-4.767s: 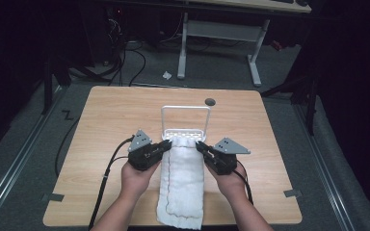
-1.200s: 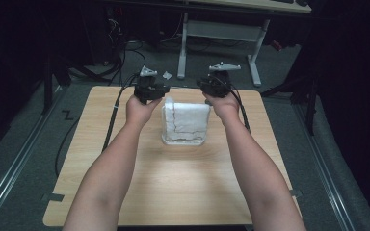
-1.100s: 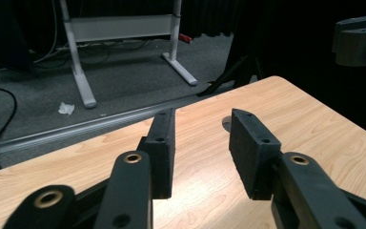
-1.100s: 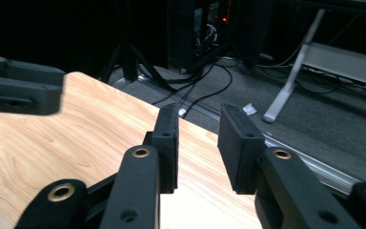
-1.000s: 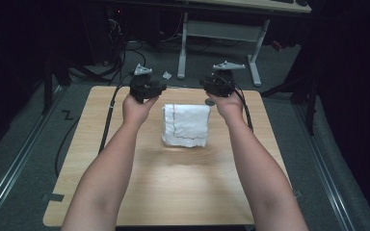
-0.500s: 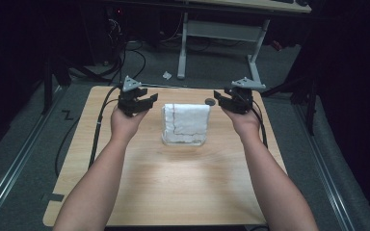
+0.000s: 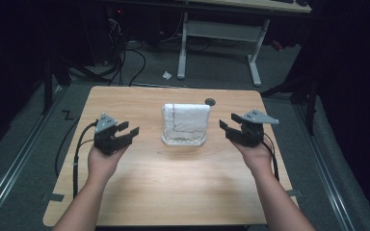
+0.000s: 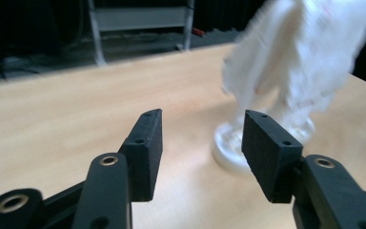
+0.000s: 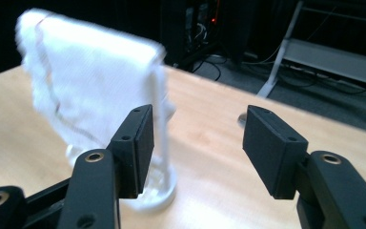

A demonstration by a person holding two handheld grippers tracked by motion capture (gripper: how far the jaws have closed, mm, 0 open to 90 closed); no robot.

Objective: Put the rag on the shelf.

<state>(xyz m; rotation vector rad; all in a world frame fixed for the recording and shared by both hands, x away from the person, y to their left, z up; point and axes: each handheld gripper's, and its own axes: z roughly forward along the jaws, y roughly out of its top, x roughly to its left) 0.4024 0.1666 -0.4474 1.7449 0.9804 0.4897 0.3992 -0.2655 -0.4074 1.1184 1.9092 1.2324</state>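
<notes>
Two grippers, one towel, one rack, one bench. On the left, the left gripper sits above the wood in the person's left hand, its jaws wide apart with nothing between them and nothing touching them; a black cable trails off it and over the bench's left edge. In the left gripper view that gripper shows bare wood in the gap and the blurred towel off to its upper right. In the middle, toward the back of the bench, the white towel hangs draped over the white rack, whose base rests on the wood; a thin dark line runs down the cloth's left side. A small dark round spot lies just behind the towel's right corner. Over on the right, the right gripper, grey plate on top, is held in the right hand, well apart from the rack. Its jaws are spread wide too, empty and touching nothing. The right gripper view puts the towel and rack base behind the left jaw of that gripper, with open bench between the pads.
</notes>
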